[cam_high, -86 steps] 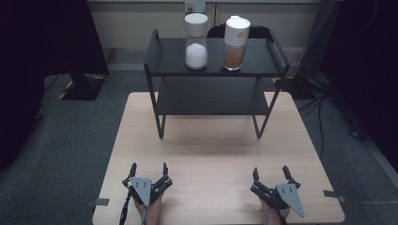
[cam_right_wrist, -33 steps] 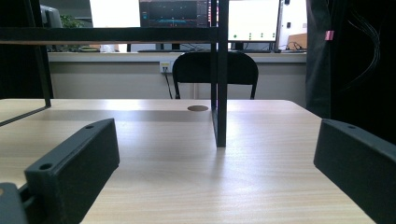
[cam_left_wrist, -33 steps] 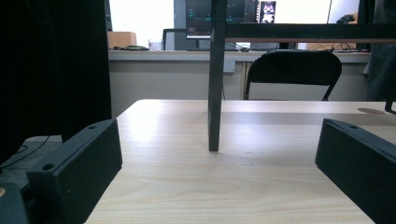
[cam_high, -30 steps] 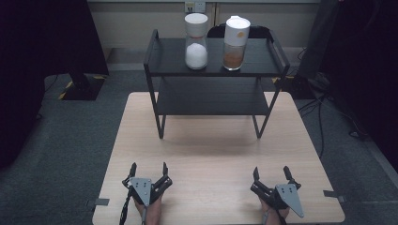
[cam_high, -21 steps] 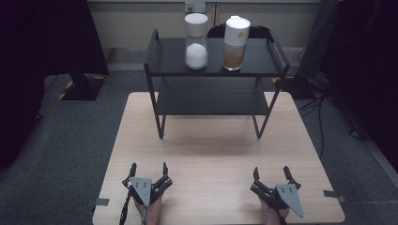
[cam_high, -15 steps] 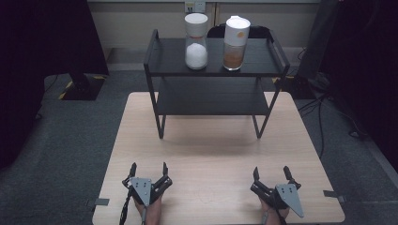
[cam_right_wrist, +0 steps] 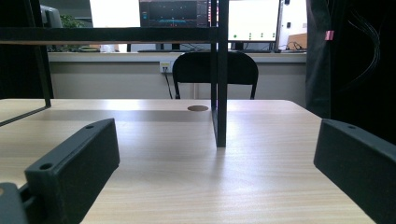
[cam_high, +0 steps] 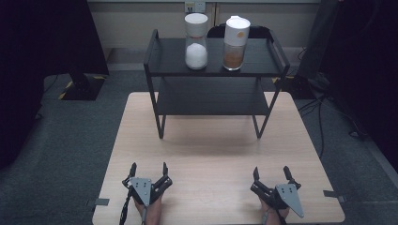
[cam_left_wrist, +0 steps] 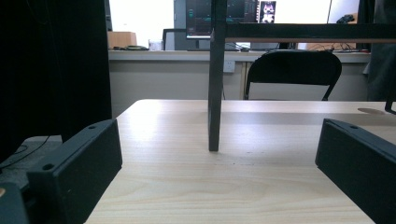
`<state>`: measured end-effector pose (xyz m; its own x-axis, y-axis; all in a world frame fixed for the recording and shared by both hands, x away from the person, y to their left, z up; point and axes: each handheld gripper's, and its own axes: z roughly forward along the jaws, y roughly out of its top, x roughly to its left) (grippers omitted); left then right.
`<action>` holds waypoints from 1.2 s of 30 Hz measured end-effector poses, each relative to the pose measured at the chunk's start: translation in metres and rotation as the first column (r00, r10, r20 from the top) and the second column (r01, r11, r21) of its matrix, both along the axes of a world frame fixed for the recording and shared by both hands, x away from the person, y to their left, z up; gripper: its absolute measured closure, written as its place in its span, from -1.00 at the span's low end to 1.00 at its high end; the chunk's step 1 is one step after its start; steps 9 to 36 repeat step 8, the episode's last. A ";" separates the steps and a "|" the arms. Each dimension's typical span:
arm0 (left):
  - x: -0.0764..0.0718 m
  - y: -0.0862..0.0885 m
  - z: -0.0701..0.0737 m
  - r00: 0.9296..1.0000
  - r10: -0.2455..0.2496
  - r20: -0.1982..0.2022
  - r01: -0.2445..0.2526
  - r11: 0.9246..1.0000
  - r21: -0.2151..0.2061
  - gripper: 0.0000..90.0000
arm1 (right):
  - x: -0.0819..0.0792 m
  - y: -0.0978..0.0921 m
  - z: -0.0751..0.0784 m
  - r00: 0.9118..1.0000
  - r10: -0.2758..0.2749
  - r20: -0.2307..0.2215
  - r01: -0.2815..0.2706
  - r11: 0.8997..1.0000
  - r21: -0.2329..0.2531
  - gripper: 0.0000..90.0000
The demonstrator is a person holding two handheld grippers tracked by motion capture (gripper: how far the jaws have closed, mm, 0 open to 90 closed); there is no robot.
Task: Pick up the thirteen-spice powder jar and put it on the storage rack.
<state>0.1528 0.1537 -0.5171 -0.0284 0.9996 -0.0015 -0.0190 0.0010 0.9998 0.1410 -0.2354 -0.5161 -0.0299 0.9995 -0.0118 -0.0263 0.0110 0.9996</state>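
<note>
A black two-tier shelf [cam_high: 213, 96] stands at the far half of the light wooden table [cam_high: 211, 150]. On its top tier stand a clear jar of white powder [cam_high: 196, 41] with a white lid and a jar of brown powder [cam_high: 236, 42] with a white lid. My left gripper [cam_high: 149, 170] rests open near the table's front left edge. My right gripper [cam_high: 271, 174] rests open near the front right edge. Nothing lies between either pair of jaws. The left gripper view looks at the shelf's front left leg [cam_left_wrist: 215, 88]; the right gripper view looks at its front right leg [cam_right_wrist: 221, 79].
A black chair [cam_left_wrist: 292, 74] stands behind the table, in front of a counter with monitors [cam_right_wrist: 254, 21]. A dark curtain [cam_high: 44, 51] hangs at the left and dark equipment with cables [cam_high: 328, 93] sits on the floor at the right. Grey carpet surrounds the table.
</note>
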 end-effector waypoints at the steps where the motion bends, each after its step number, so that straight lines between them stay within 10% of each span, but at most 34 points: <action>1: 0.000 0.000 0.000 1.000 0.000 0.000 0.000 1.000 0.000 -1.00 | 0.000 0.000 0.000 1.000 0.000 0.000 0.000 1.000 0.000 -1.00; 36: 0.000 0.001 0.000 1.000 -0.003 -0.002 0.003 1.000 -0.003 -1.00 | 0.000 0.000 0.000 1.000 0.000 0.000 0.000 1.000 0.000 -1.00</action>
